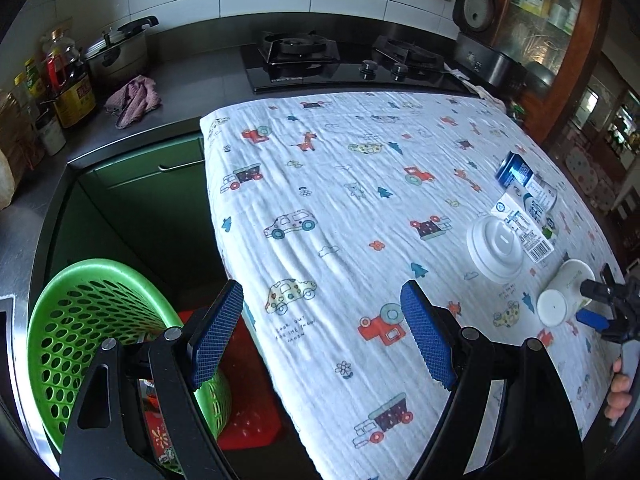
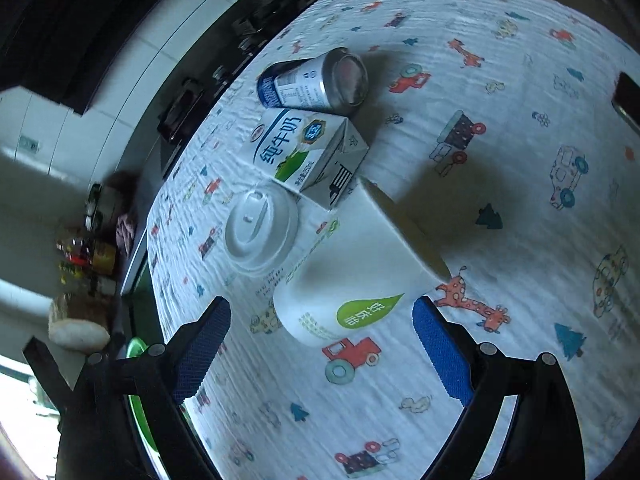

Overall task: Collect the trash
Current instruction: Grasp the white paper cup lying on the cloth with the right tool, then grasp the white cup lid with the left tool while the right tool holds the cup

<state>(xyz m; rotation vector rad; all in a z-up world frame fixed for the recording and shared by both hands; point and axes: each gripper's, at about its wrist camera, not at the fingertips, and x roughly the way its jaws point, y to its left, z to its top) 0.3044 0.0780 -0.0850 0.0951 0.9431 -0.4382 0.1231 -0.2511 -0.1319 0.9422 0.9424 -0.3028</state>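
Observation:
A white paper cup (image 2: 352,276) lies on its side on the patterned tablecloth (image 2: 500,208), its base just ahead of my open right gripper (image 2: 320,344); the cup also shows in the left wrist view (image 1: 562,294). Beyond it lie a white plastic lid (image 2: 260,228), a milk carton (image 2: 308,152) and a blue can (image 2: 316,84) on its side. My left gripper (image 1: 324,340) is open and empty over the table's left edge, beside a green perforated basket (image 1: 80,328) on the floor. The right gripper (image 1: 604,312) shows next to the cup in the left wrist view.
A kitchen counter with a gas hob (image 1: 344,60), a pot (image 1: 116,52), bottles (image 1: 68,80) and a purple rag (image 1: 134,100) runs behind the table. A rice cooker (image 1: 480,32) stands at the back right. A red object (image 1: 248,400) lies beside the basket.

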